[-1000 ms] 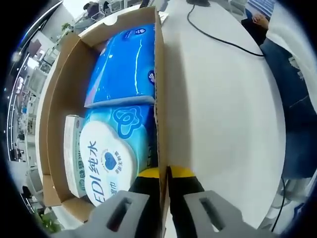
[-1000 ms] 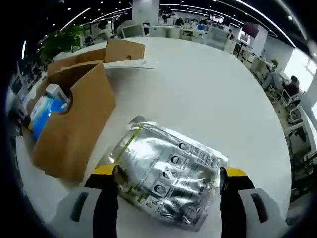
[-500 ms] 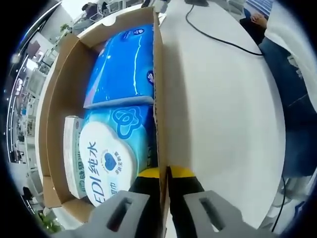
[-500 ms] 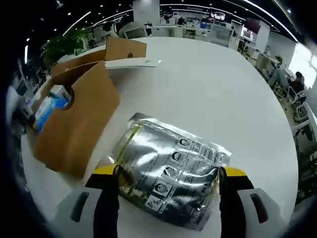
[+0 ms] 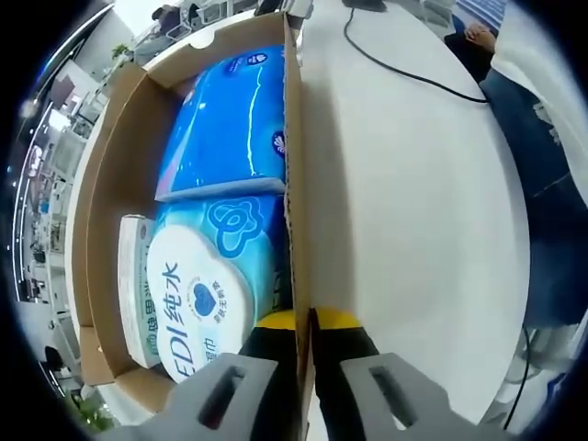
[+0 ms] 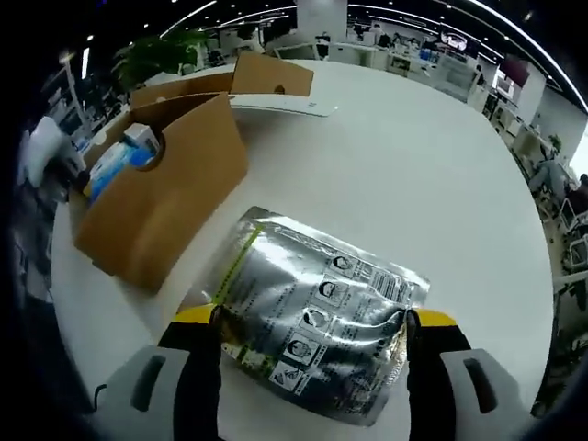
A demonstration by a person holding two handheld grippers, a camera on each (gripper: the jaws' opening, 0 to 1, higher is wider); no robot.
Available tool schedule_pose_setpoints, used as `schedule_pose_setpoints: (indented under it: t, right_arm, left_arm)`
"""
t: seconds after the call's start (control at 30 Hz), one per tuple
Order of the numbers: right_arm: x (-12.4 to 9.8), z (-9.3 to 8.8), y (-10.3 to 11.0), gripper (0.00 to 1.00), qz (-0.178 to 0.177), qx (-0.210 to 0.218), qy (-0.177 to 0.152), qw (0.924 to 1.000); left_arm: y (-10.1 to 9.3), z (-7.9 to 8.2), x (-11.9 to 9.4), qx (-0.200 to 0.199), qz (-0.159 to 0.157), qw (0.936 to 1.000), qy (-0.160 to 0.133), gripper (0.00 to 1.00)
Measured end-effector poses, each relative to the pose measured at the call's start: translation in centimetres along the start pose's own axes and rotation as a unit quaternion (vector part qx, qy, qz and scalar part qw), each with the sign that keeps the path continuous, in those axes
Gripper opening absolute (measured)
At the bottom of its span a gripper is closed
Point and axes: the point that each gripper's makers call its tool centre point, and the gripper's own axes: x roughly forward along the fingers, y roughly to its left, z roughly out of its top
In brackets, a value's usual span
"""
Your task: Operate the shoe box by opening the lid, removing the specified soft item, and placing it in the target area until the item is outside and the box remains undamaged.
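I am counting one cardboard shoe box (image 5: 106, 184) and one silver foil pouch (image 6: 317, 312). Inside the box I am seeing two blue tissue packs (image 5: 230, 119) and one small white carton (image 5: 133, 285).

the round white lid of the wipes pack (image 5: 197, 299) in the box reads "edi 纯水" in blue, with tiny unreadable characters inside a heart. print on the silver pouch (image 6: 312, 317) is too small to read.
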Motion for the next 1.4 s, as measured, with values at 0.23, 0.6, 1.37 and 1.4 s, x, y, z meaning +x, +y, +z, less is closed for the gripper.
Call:
schedule_pose_setpoints:
  t: [0.23,0.6,1.37,1.4]
  right_arm:
    - [0.0,0.0,0.0,0.84,0.007,-0.011,0.004,0.9999]
    - [0.0,0.0,0.1,0.84,0.004,-0.01,-0.004,0.9999]
    - [-9.4,9.5,1.6,0.69,0.012,-0.109,-0.082,0.9906]
    - [-9.6,9.8,1.7,0.69,0.012,-0.111,-0.079,0.9906]
  left_arm:
    - [0.0,-0.1,0.0,-0.001,0.001,1.0,0.0,0.01]
    - [0.0,-0.1,0.0,-0.002,0.001,1.0,-0.001,0.01]
    - [0.0,-0.1,0.0,-0.007,0.0,1.0,-0.001,0.01]
    - [0.0,-0.1,0.0,-0.007,0.0,1.0,-0.001,0.01]
